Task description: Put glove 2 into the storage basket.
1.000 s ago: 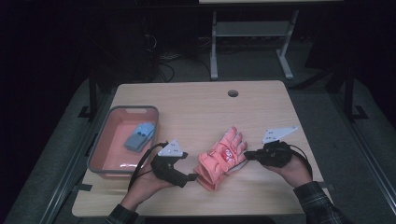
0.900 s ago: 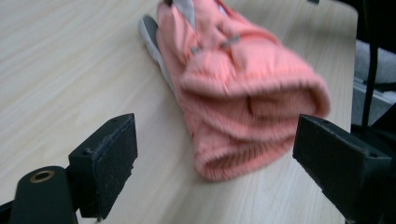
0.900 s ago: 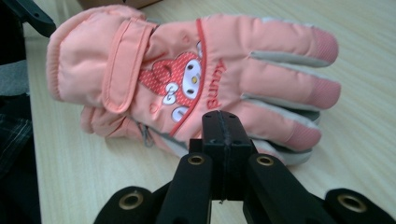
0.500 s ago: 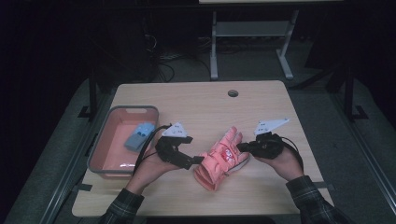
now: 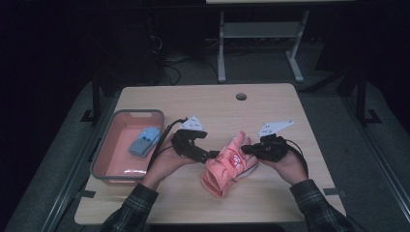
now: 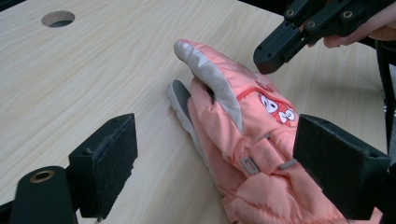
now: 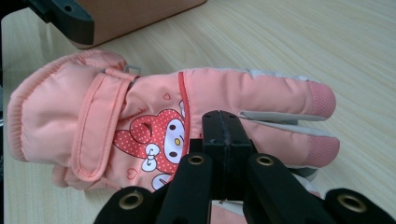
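Your work surface is a light wooden table [image 5: 270, 104] with a round cable hole [image 5: 241, 96] near its far edge, well beyond both of your grippers. Directly on it, between your left gripper [image 5: 209, 155] and your right gripper [image 5: 246, 149], lies a pink padded glove [image 5: 227, 164] with grey finger panels and a cartoon print, its cuff toward you and its fingers pointing away. Off to the outer side of your left gripper sits a pink tray [image 5: 107, 147] with a grey rim, near the table's left edge.
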Available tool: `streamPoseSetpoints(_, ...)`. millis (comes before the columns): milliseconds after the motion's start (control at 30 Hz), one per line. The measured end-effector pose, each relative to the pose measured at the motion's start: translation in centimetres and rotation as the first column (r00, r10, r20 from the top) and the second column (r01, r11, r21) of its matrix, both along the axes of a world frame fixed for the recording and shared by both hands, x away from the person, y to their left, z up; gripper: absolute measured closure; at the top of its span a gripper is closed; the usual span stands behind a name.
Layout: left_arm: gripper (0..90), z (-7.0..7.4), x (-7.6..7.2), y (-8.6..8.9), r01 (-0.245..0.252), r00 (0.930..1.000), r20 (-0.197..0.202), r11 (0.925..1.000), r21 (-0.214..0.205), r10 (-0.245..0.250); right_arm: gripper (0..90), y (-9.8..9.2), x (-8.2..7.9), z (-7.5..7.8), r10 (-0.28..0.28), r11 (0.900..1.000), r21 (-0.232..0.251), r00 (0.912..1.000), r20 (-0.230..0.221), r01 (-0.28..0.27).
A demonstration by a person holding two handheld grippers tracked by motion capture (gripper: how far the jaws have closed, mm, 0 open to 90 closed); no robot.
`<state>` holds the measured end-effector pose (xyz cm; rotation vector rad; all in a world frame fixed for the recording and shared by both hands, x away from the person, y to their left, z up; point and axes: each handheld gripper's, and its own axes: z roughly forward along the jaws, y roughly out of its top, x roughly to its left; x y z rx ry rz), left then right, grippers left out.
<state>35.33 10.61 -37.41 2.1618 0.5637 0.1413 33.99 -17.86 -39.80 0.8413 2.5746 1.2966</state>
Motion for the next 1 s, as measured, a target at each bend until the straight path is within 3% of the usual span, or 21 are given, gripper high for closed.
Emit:
streamPoseSetpoints(267,13.3,0.0,0.5,-0.7,0.004,1.0,0.0,1.0,-0.006,-0.004,90.0,0.2,0.0,-0.8,-0.008,0.9998,-0.017,0.9996,-0.026,0.008)
streamPoseSetpoints(533,13.3,-0.5,0.9,-1.4,0.012,0.9999,-0.003,0.9998,0.017,-0.012,90.0,0.6,-0.3,-0.7,0.003,1.0,-0.008,0.9998,-0.018,-0.004)
streamPoseSetpoints(733,13.3,-1.3,1.1,-2.0,0.023,0.9997,-0.006,0.9986,0.048,-0.022,90.0,1.5,-0.3,-2.3,0.014,0.997,-0.075,0.9989,-0.045,-0.017)
streamPoseSetpoints(1000,13.3,-2.4,1.7,-2.8,0.03,0.999,-0.034,0.9977,0.061,-0.028,90.0,2.1,-0.2,-3.7,0.017,0.9949,-0.098,0.9971,-0.074,-0.024)
